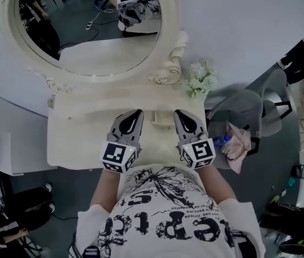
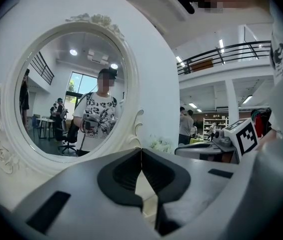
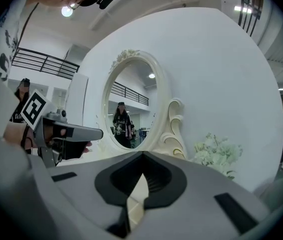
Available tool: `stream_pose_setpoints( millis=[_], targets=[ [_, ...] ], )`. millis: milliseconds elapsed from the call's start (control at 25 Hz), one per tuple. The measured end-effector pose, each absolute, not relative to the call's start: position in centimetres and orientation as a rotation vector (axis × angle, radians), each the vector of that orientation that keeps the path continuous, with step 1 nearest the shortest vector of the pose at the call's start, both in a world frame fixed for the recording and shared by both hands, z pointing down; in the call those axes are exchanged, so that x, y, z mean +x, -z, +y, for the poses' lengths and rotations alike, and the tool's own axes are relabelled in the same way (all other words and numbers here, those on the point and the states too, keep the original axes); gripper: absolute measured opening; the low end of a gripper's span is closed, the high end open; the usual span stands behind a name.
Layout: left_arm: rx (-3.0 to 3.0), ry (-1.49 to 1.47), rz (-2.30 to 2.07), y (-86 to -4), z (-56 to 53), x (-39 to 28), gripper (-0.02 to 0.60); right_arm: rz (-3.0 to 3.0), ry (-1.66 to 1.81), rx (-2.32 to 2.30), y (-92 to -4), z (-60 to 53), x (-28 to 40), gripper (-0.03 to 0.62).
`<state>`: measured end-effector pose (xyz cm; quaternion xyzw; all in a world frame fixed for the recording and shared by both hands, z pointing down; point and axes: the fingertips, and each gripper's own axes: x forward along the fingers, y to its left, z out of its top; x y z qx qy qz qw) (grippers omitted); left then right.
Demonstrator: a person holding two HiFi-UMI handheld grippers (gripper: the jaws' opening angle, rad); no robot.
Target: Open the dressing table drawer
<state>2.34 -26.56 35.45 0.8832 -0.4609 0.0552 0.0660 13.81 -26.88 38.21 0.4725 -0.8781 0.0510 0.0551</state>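
The cream dressing table (image 1: 77, 144) stands against a white wall, with its oval mirror (image 1: 87, 31) above it. Its drawer front does not show in any view. My left gripper (image 1: 136, 113) and my right gripper (image 1: 180, 113) hover side by side over the front half of the tabletop, pointing toward the mirror. In the left gripper view the left gripper (image 2: 141, 151) has its tips touching and nothing between them. The right gripper (image 3: 142, 155) is likewise shut and empty in the right gripper view. Each gripper view looks almost level at the mirror (image 2: 66, 94) (image 3: 131, 104).
A bunch of white flowers (image 1: 200, 79) sits at the table's back right corner. To the right stands a grey chair (image 1: 243, 109) with a pink cloth (image 1: 239, 144) and a blue bottle (image 1: 222, 140). A white cabinet (image 1: 7, 155) is on the left.
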Motion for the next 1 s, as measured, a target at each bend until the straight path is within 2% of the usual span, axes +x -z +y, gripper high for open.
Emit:
stream_pose_setpoints(
  millis=[1000],
  targets=[
    [2.657,-0.238,-1.379,-36.7,-24.6,4.0,0.02,-2.671,-0.14,1.441,-38.1,-25.3,14.3,0.017]
  ],
)
